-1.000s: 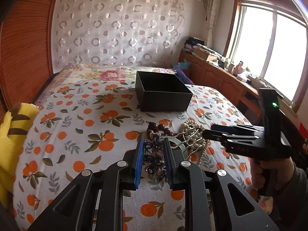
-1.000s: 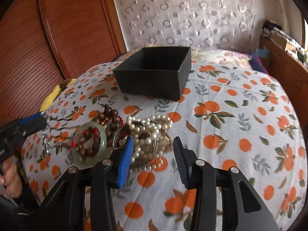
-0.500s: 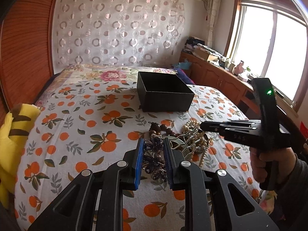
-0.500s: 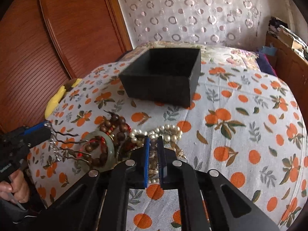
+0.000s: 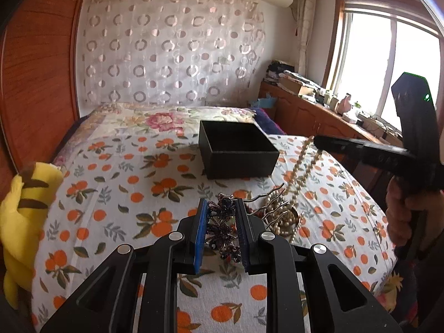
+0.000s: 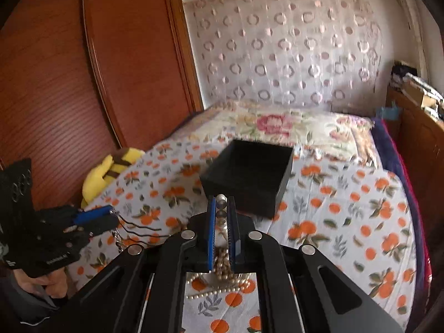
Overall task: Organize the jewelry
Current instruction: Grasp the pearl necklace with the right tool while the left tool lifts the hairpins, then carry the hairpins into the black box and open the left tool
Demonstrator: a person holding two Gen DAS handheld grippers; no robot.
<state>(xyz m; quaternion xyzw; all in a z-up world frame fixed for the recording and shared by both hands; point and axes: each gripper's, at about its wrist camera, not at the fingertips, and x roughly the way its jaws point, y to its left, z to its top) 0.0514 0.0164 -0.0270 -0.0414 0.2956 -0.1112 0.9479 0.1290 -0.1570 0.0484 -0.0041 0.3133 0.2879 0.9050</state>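
Note:
My left gripper [image 5: 222, 205] is shut on a dark beaded hair comb [image 5: 222, 227] with wavy metal prongs [image 5: 273, 198], lifted above the bed. My right gripper [image 6: 221, 202] is shut on a pearl necklace [image 6: 221, 208]; in the left wrist view its strand [image 5: 301, 166] hangs from the right gripper [image 5: 317, 140] down to the jewelry pile [image 5: 285, 219]. An open, empty black box [image 5: 236, 149] stands on the bed beyond both grippers and also shows in the right wrist view [image 6: 249, 172].
The bed carries an orange-print sheet [image 5: 125, 194]. A yellow plush toy [image 5: 25, 208] lies at its left edge by the wooden wardrobe [image 6: 83, 83]. A wooden cabinet [image 5: 319, 113] with clutter runs under the window at right.
My right gripper closed on the pearl necklace and lifted it up toward the box. My left gripper rose with the hair comb held in it.

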